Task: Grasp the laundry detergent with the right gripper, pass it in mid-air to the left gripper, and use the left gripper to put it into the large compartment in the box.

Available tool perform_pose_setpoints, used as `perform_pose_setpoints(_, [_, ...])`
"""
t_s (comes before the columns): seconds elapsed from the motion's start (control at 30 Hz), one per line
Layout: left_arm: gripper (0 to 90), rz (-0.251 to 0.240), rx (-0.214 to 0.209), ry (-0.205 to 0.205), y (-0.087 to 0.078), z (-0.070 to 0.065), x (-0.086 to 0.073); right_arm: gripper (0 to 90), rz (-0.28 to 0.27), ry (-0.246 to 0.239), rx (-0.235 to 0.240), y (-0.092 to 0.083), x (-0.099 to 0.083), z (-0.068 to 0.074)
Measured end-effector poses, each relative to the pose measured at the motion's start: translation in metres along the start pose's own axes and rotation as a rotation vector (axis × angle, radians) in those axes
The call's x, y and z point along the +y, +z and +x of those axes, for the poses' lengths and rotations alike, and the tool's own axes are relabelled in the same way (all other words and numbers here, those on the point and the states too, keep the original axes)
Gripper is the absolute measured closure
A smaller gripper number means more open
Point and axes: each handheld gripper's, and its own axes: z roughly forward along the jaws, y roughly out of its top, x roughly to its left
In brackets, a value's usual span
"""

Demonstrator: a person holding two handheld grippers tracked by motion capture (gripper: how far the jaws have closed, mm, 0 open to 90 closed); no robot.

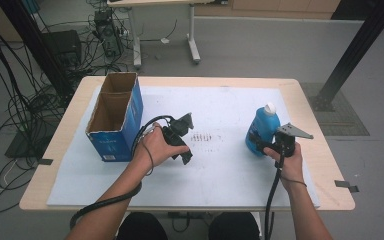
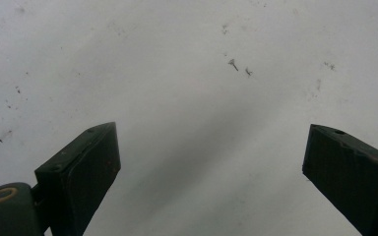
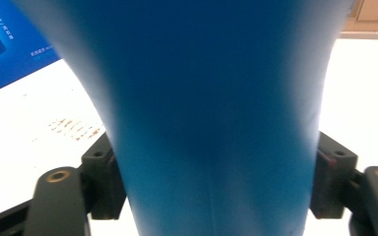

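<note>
A blue bottle [image 1: 264, 127] with a white cap stands upright on the white mat [image 1: 220, 172], right of centre. My right gripper [image 1: 257, 142] reaches it from the near side, low on its body. In the right gripper view the blue bottle [image 3: 211, 123] sits between the jaws, and both pads [image 3: 106, 182] touch its sides. My left gripper [image 1: 185, 139] is over the middle of the mat, just right of the box. Its jaws are spread wide, one far and one near. The left gripper [image 2: 211, 162] looks down on bare mat [image 2: 192, 73] with nothing between its fingers.
An open blue cardboard box [image 1: 115, 120] stands on the left part of the mat, its opening facing up. Faint brown marks [image 1: 205, 136] lie on the mat between the two grippers. The wooden table's edge [image 1: 325, 150] runs close to the right hand.
</note>
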Motion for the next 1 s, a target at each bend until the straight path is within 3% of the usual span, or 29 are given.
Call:
perform_pose_setpoints(0.37, [7.8,0.001,0.004,0.000,-0.0008,-0.0007,-0.0007,38.0,-0.019,-0.007,-0.002,-0.0011,-0.0012,0.0007])
perform_pose_setpoints(1.0, [7.8,0.000,0.005,-0.004,-0.0014,0.0000,-0.0025,40.2,-0.027,-0.034,-0.013,-0.0014,-0.0033,0.0038])
